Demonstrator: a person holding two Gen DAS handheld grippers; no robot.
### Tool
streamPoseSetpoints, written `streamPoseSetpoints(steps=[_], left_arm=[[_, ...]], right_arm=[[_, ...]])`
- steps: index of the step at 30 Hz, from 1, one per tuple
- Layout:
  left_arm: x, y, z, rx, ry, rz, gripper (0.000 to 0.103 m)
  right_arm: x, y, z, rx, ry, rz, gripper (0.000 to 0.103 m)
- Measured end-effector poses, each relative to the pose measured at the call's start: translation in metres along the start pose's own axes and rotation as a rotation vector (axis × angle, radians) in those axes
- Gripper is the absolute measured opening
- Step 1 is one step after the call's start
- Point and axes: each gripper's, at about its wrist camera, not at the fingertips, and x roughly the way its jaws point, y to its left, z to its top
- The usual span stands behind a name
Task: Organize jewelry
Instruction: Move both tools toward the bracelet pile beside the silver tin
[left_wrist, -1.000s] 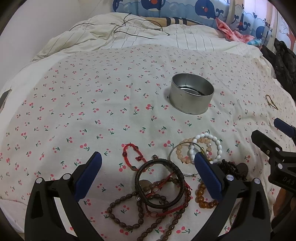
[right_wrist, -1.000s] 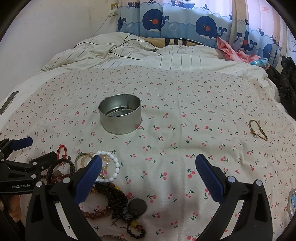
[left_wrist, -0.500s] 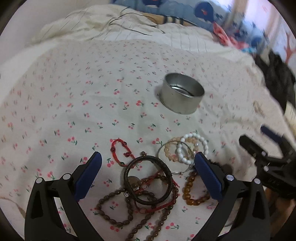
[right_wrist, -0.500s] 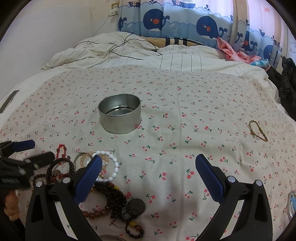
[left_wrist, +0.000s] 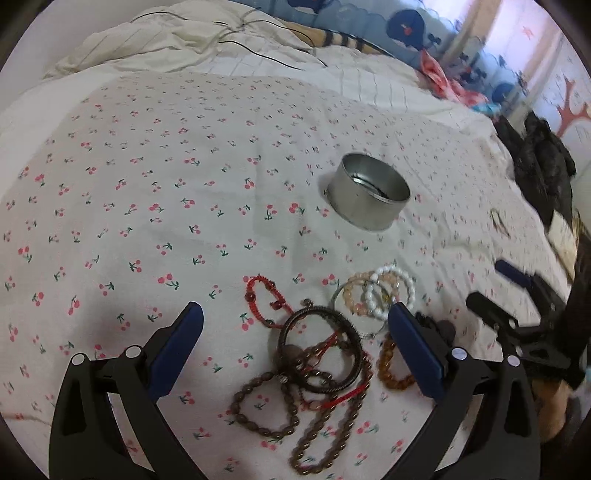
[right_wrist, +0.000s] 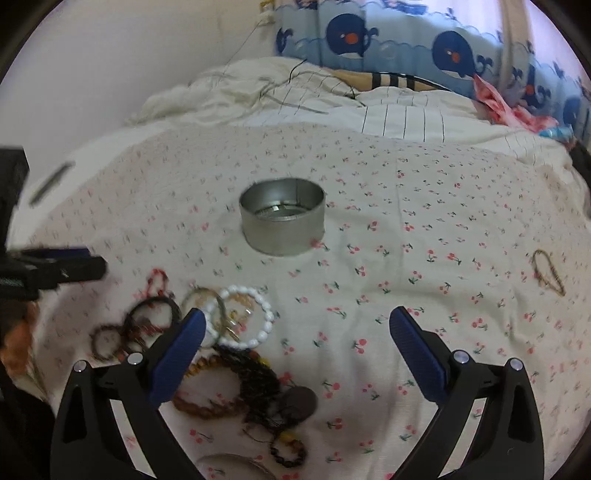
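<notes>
- Jewelry lies in a pile (left_wrist: 325, 347) on the cherry cloth (left_wrist: 166, 206), near the camera and near the left gripper (left_wrist: 295, 354).
- Left gripper hangs over the pile with its blue pads far apart and nothing between them.
- Right gripper (right_wrist: 297, 352) has its blue pads far apart too, and it holds nothing.
- In the pile, the white bead bracelet (left_wrist: 391, 291) lies on the far right side, on top of a peach bead bracelet (left_wrist: 354, 299).
- A red string bracelet (left_wrist: 264, 299) lies at the far left of the pile.
- A dark round bangle (left_wrist: 319, 350) lies in the middle, over some brown bead strings (left_wrist: 266, 410).
- An amber bead bracelet (left_wrist: 391, 369) lies just beside the left gripper's right pad.
- The round metal tin (right_wrist: 282, 221) stands open on the cloth, farther away than the pile and apart from it.
- One thin gold bracelet (right_wrist: 548, 271) lies alone, well apart on the right.
</notes>
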Motion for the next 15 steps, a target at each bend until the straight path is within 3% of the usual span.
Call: streamPoseSetpoints(steps=[2,5,7,9,12,15], left_arm=[[0.004,0.0,-0.002,0.023,0.015,0.013,0.097],[0.022,-0.004,-0.009,0.035,0.081,-0.026,0.097],[0.032,-0.009,-0.014,0.043,0.097,0.001,0.097],[0.041,-0.015,-0.017,0.059,0.126,-0.008,0.097],[0.051,-0.019,-0.02,0.059,0.16,0.013,0.097],[0.062,-0.02,-0.023,0.059,0.178,0.022,0.097]], right_arm=[[0.004,-0.006,-0.001,0.0,0.028,-0.016,0.096],[0.008,-0.02,-0.004,0.018,0.071,0.027,0.096],[0.008,-0.029,-0.005,0.022,0.09,0.051,0.097],[0.011,-0.053,-0.007,0.106,0.115,0.091,0.097],[0.01,-0.079,-0.009,0.208,0.125,0.128,0.097],[0.007,-0.076,-0.008,0.18,0.106,0.121,0.097]])
